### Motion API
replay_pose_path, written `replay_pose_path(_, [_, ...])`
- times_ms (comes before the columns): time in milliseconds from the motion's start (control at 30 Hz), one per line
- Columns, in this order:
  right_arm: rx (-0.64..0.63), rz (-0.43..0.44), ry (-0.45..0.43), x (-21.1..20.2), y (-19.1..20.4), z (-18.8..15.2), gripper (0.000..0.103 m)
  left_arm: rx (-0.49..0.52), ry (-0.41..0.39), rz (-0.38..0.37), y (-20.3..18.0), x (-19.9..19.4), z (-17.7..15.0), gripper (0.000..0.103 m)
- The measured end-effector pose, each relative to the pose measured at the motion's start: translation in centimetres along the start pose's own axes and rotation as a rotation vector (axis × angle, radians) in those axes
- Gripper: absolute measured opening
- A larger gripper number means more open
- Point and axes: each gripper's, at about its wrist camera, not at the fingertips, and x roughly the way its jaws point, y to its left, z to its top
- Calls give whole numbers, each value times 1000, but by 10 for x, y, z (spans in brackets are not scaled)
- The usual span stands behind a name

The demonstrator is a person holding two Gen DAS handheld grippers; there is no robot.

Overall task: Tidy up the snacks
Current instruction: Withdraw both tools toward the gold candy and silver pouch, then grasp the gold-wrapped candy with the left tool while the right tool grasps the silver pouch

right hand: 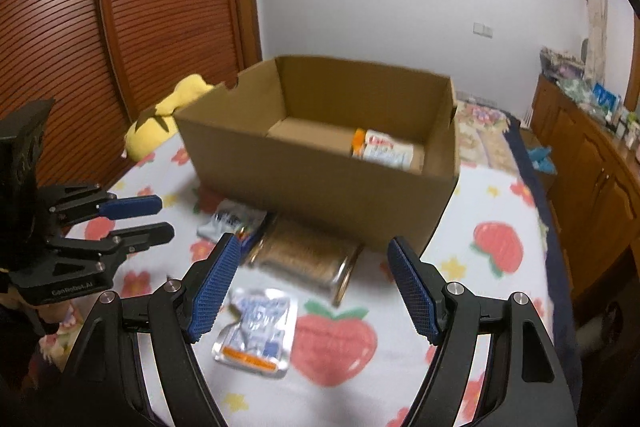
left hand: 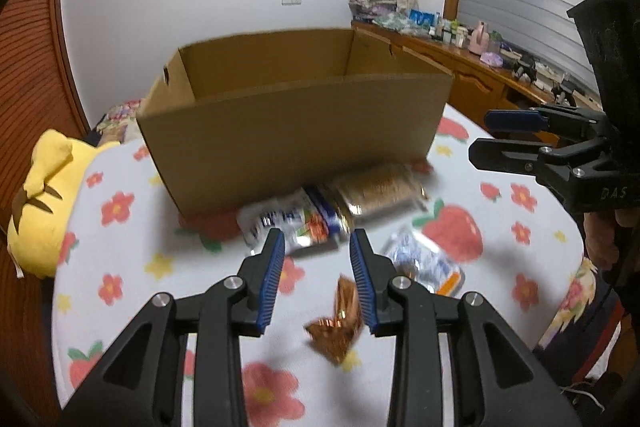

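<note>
The left gripper [left hand: 318, 269] points forward and downward, its jaws parted with a clear gap between the blue pads [left hand: 272, 279]. The right gripper [right hand: 312, 283] is spread wider, its pads [right hand: 210, 291] far apart and empty. Each shows in the other's view, turned on its side, fingers stacked one above the other and slightly apart.

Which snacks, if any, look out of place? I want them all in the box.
Four lie loose on the bedspread outside the cardboard box: a brown roll on its side against it, two silver packets, and a copper wrapper. One packet is inside.
</note>
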Motion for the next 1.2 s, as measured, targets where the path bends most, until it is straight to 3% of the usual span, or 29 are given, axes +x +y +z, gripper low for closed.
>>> replay_pose_path(500, [1, 78, 119, 50, 31, -52, 78, 13, 92, -22, -10, 29, -35, 37])
replay_pose_path(800, [-18, 50, 160, 69, 31, -64, 77, 31, 121, -13, -13, 39, -39, 49])
replay_pose_path(867, [-25, 50, 166, 70, 31, -66, 75, 35, 127, -16, -13, 42, -39, 50])
replay_pose_path(1033, [-59, 24, 166, 71, 31, -69, 64, 56, 144, 0, -15, 47, -41, 65])
replay_pose_path(1200, [-55, 34, 160, 70, 27, -71, 63, 59, 154, 2, -14, 48, -39, 71])
